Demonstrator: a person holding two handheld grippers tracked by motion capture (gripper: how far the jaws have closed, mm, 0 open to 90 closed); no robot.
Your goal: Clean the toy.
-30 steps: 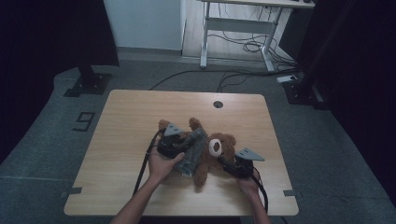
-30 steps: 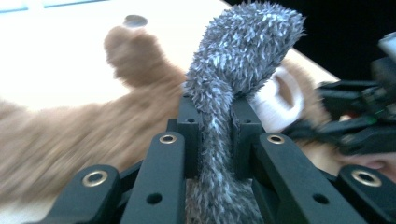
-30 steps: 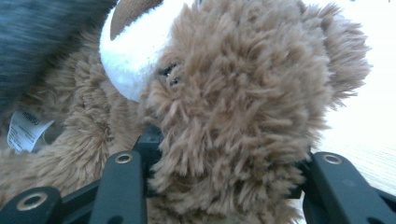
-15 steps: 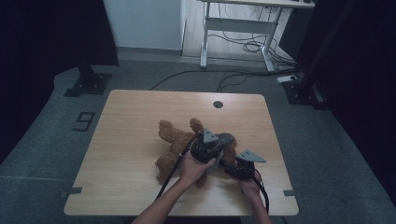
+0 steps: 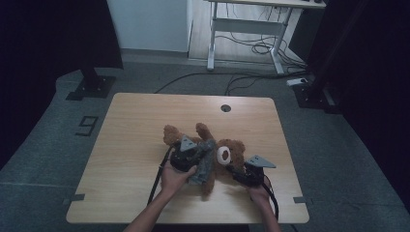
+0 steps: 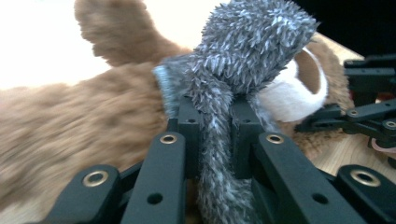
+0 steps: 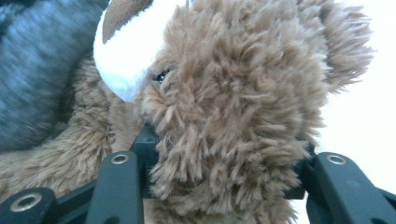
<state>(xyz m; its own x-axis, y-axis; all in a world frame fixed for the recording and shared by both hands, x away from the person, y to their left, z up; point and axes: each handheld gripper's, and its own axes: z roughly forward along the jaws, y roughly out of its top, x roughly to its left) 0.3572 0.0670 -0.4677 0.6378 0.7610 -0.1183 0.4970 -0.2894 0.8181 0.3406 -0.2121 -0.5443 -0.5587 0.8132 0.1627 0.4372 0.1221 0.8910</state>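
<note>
Brown teddy bear [image 5: 227, 154] lies mid-surface [image 5: 135, 121], toward the near edge. Right gripper [image 7: 219, 186] fingers pinch its head, likely steadying it. Left gripper [image 6: 212, 140] fingers pinch the grey fuzzy scarf [image 6: 252, 42] at its neck, probably to pull it. Fur shaggy, muzzle white.

In the high view, the left gripper [image 5: 186, 153] and the grey scarf [image 5: 205, 162] cover the torso of the teddy bear [image 5: 232, 150]. The right gripper [image 5: 247, 173] hides part of the bear's head. Both forearms are cut off by the bottom edge. In the left gripper view, the bear's fur [image 6: 70, 121] at left is blurred. In the right gripper view, the scarf [image 7: 42, 60] is blurred, and the bear's head [image 7: 233, 107] blocks the bench behind it.
</note>
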